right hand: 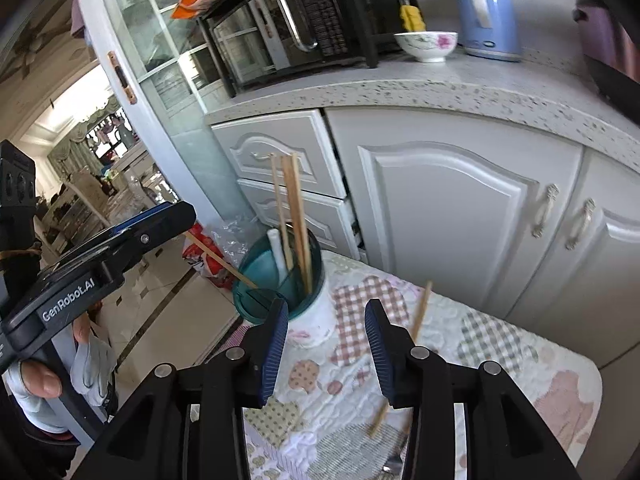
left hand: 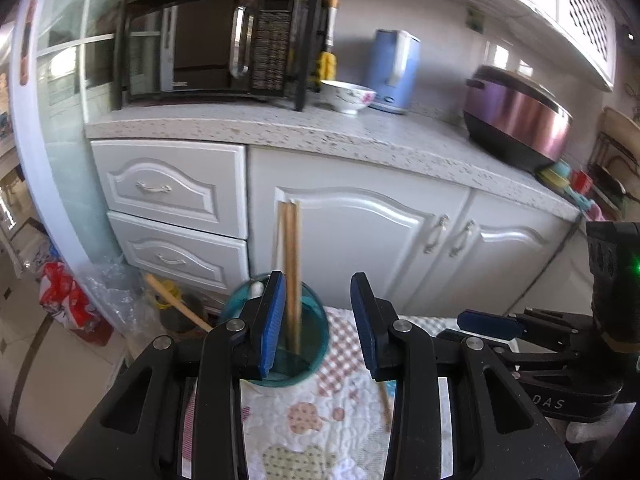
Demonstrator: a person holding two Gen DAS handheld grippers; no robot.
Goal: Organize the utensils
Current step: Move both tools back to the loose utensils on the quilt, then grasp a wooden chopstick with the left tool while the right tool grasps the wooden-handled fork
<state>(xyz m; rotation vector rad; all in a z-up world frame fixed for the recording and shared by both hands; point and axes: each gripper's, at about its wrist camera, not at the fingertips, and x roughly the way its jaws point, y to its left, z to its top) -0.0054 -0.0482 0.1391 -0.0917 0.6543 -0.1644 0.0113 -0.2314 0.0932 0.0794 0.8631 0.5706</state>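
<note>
Only the right view shows the loose chopstick (right hand: 421, 308) whole; each hand-held gripper (left hand: 318, 320) (right hand: 326, 342) gapes wide, empty.

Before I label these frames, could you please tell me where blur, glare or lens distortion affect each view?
Left wrist view: the chopsticks in the cup are motion-smeared, and the countertop edge bows from the fisheye. Right wrist view: sharper, though the doorway at left is overexposed and the cabinet door curves.

A teal-rimmed white utensil cup (right hand: 304, 304) stands upright on the quilted cloth, holding upright wooden chopsticks (right hand: 298, 216) and a white utensil handle (right hand: 278, 254). A single chopstick (right hand: 420, 312) lies at its 3 o'clock.
</note>
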